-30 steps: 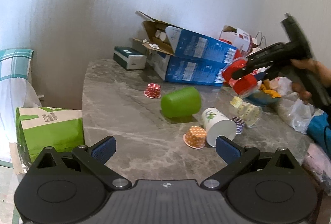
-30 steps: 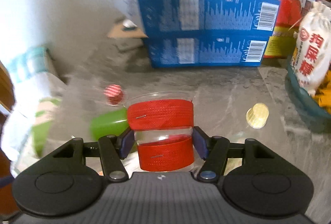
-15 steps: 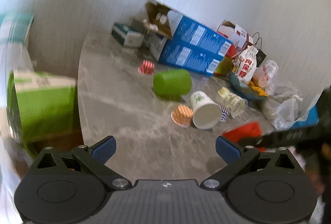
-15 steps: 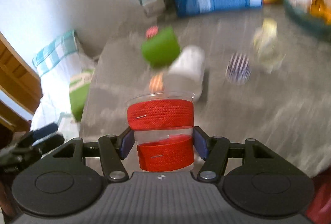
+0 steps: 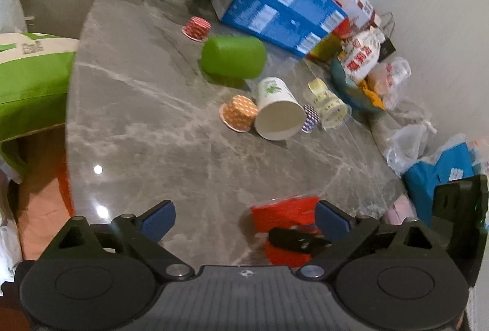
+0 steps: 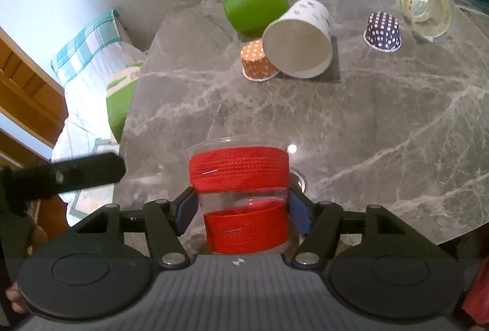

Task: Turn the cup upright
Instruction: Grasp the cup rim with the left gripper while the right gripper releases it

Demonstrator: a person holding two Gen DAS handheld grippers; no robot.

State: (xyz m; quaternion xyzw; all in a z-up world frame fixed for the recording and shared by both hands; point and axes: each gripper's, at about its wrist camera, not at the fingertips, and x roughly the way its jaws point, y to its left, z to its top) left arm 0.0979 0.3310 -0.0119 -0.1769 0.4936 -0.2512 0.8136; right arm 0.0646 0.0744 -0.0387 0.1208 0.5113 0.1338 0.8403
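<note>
My right gripper (image 6: 241, 213) is shut on a clear plastic cup with red bands (image 6: 240, 169), held upright just above the near part of the grey marble table (image 6: 366, 117). The same cup (image 5: 284, 213) shows in the left wrist view, low between my left fingers. My left gripper (image 5: 244, 221) is open and empty above the table's near edge. A green cup (image 5: 233, 59), (image 6: 255, 5) and a white paper cup (image 5: 279, 111), (image 6: 298, 40) lie on their sides mid-table.
Small patterned paper cups stand mouth down: orange (image 6: 256, 62), purple (image 6: 382, 31), red (image 5: 197, 27). A clear cup with yellow print (image 6: 426, 10) lies on its side. Blue boxes (image 5: 284, 13), a snack bowl (image 5: 354, 86) and plastic bags (image 5: 409, 144) crowd the back and right.
My right gripper has carried the red-banded cup from near the blue boxes back down to the table's near part. My left gripper has pulled back and tilted down over the table.
</note>
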